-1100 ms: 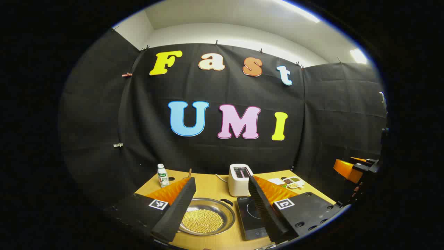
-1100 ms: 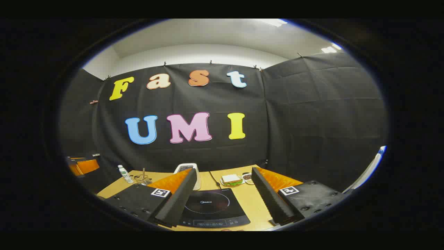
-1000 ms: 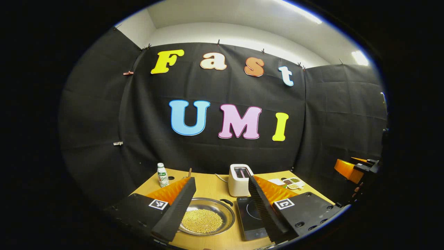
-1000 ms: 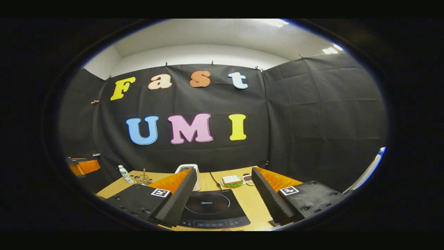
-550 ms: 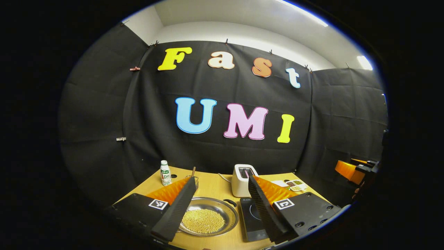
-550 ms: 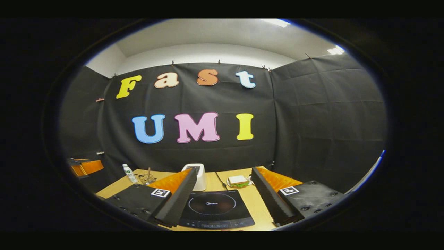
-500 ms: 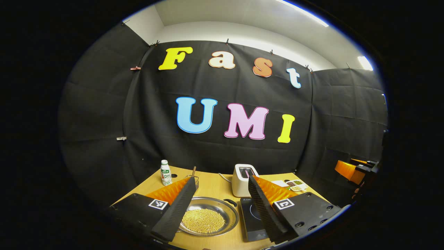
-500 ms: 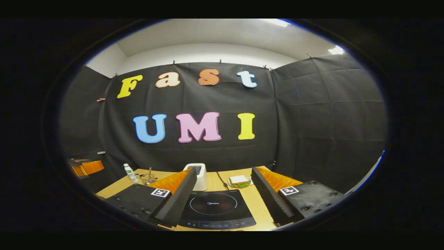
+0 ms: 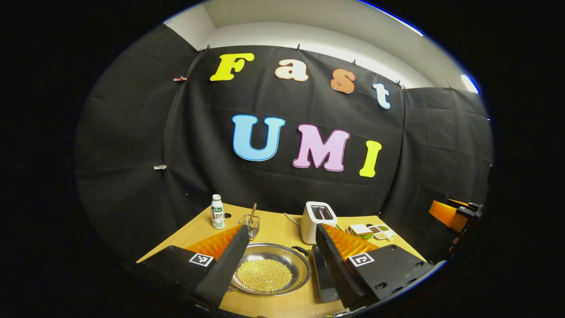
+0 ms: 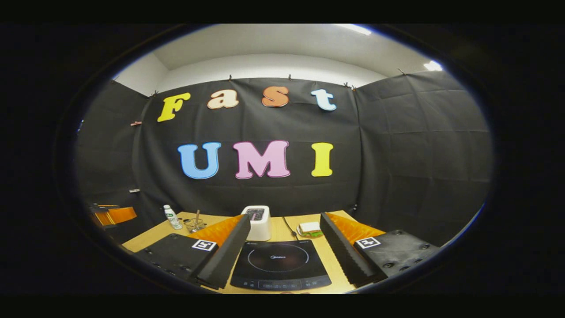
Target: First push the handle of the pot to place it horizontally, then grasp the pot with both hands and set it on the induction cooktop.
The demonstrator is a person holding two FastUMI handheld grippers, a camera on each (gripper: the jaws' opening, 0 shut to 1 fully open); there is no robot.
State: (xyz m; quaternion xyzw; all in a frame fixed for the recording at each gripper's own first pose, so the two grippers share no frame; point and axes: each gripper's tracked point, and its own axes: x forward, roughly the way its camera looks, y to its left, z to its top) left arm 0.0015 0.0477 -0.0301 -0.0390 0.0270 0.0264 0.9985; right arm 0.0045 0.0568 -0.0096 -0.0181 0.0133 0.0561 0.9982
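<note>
- Left gripper view: the left gripper point(image 9: 277, 265) sits low in the frame, jaws spread wide with nothing between them but air above the tabletop point(image 9: 273, 230).
- The pot point(image 9: 270, 274), a shallow steel pan of yellow beads, lies at lower centre, its dark handle point(image 9: 302, 251) at its upper right rim.
- The induction cooktop point(image 9: 323, 274) lies just right of the pot, partly hidden by the right finger.
- Behind stand a bottle point(image 9: 217, 212), a wire basket point(image 9: 250, 225) and a toaster point(image 9: 318, 216).
- The right gripper point(image 9: 454, 213) appears at the right edge.
- Right gripper view: the right gripper point(image 10: 282, 260) has its jaws wide apart and empty, framing the induction cooktop point(image 10: 280, 264) at lower centre.
- The toaster point(image 10: 258, 222) stands behind the cooktop; a sandwich plate point(image 10: 310, 229) lies to its right.
- The left gripper point(image 10: 112, 215) shows at the left edge; whether its jaws are apart cannot be told from here.
</note>
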